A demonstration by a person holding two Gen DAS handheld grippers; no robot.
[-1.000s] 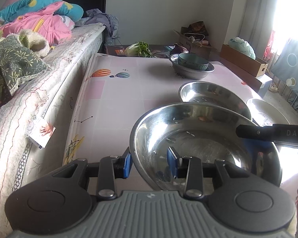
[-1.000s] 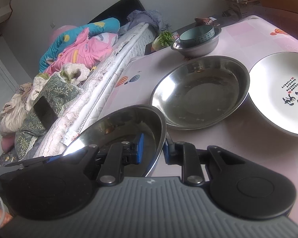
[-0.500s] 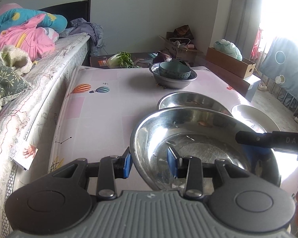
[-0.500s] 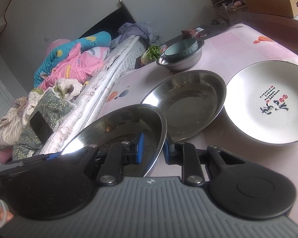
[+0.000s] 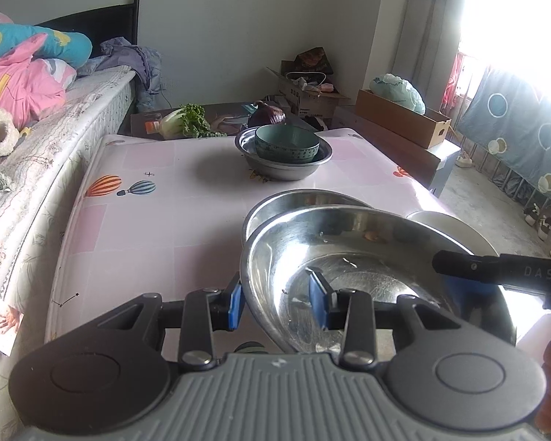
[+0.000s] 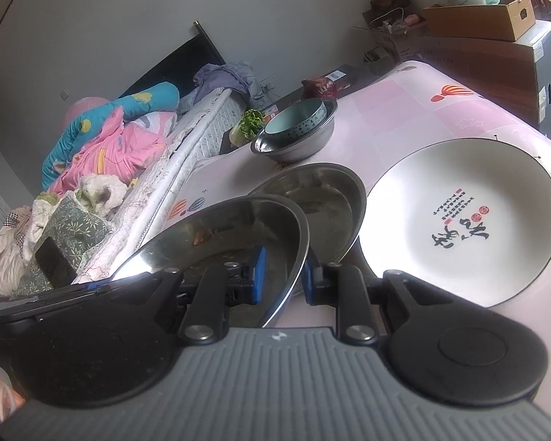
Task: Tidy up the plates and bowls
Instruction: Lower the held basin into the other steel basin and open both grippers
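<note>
Carried farther across the counter (image 5: 172,220) now: steel bowl (image 5: 349,257), rim clenched by left gripper (image 5: 277,299) and right gripper (image 6: 281,273), above second steel bowl (image 6: 319,191). Next: probably lower inside, then let go.

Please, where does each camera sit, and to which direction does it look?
Left wrist: on the left hand-held gripper, clamping the steel basin rim; faces across the table; fingertips bottom right.
Right wrist: on the right hand-held gripper, on the opposite rim; faces the white plate.
Shared: basin, green bowl.
</note>
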